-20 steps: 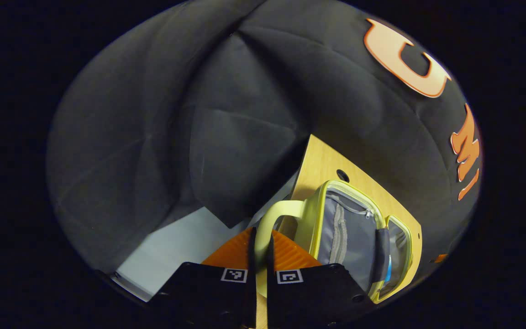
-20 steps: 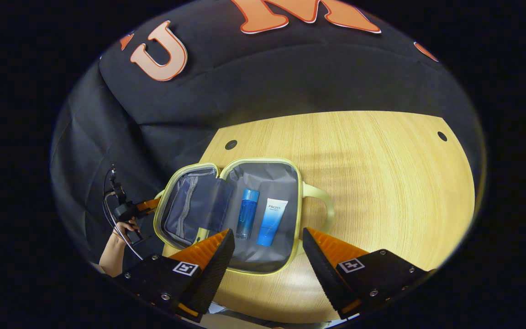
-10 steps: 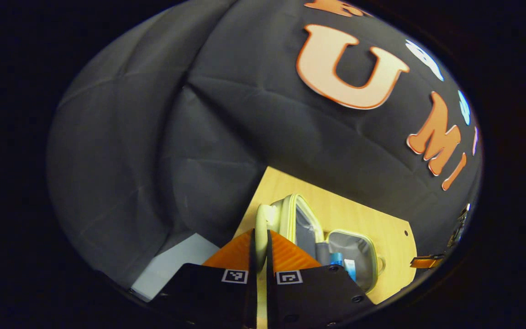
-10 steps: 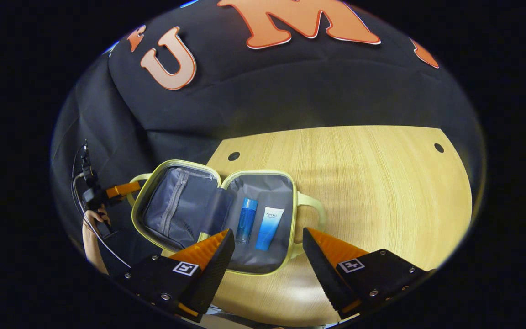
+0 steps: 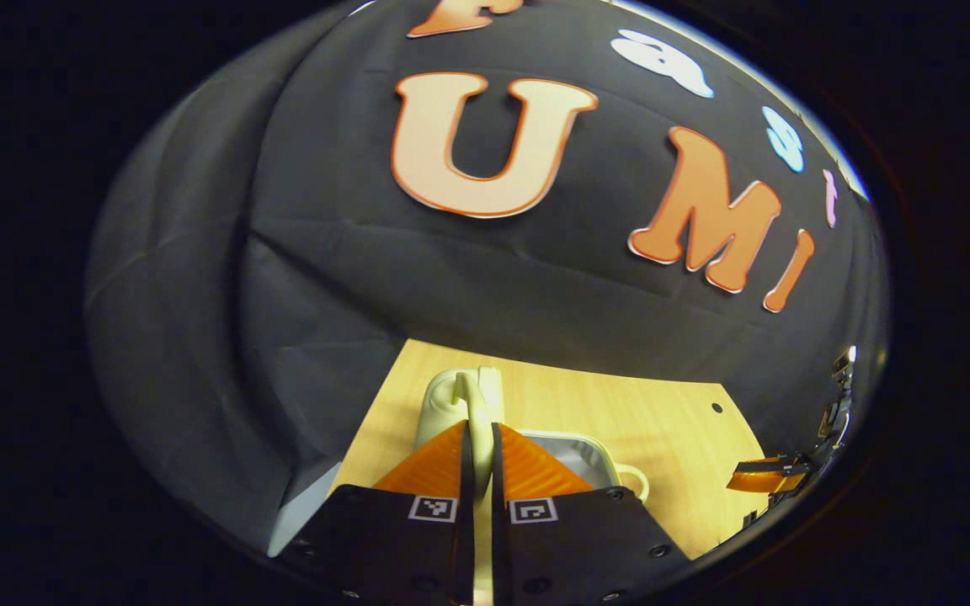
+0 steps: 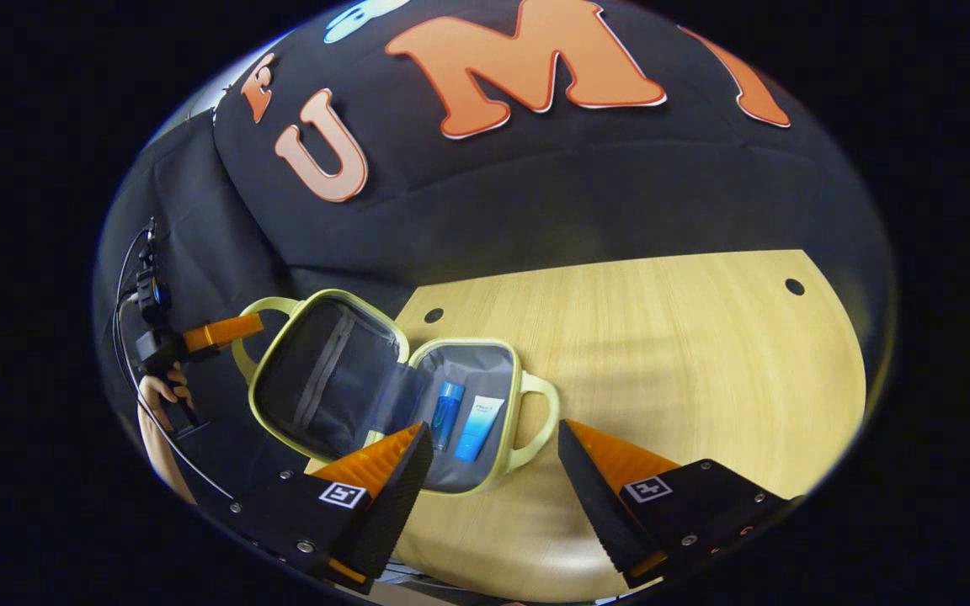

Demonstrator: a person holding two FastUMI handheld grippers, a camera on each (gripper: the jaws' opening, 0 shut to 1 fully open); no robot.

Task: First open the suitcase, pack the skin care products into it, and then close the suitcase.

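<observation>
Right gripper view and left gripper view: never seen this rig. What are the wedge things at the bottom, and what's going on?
No robot arm here: a person holds two-finger tongs in each hand, and a fisheye camera rides on each. The wedges are each camera's own fingers. In the right gripper view the right tongs hang open above a light wooden table. On it lies a small yellow-green suitcase with grey lining, holding a blue bottle and a blue-and-white tube. The left tongs are shut on the lid's yellow-green handle, with the lid raised partway.

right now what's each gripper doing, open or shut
Left gripper: shut on the lid handle of the suitcase.
Right gripper: open, holding nothing.
</observation>
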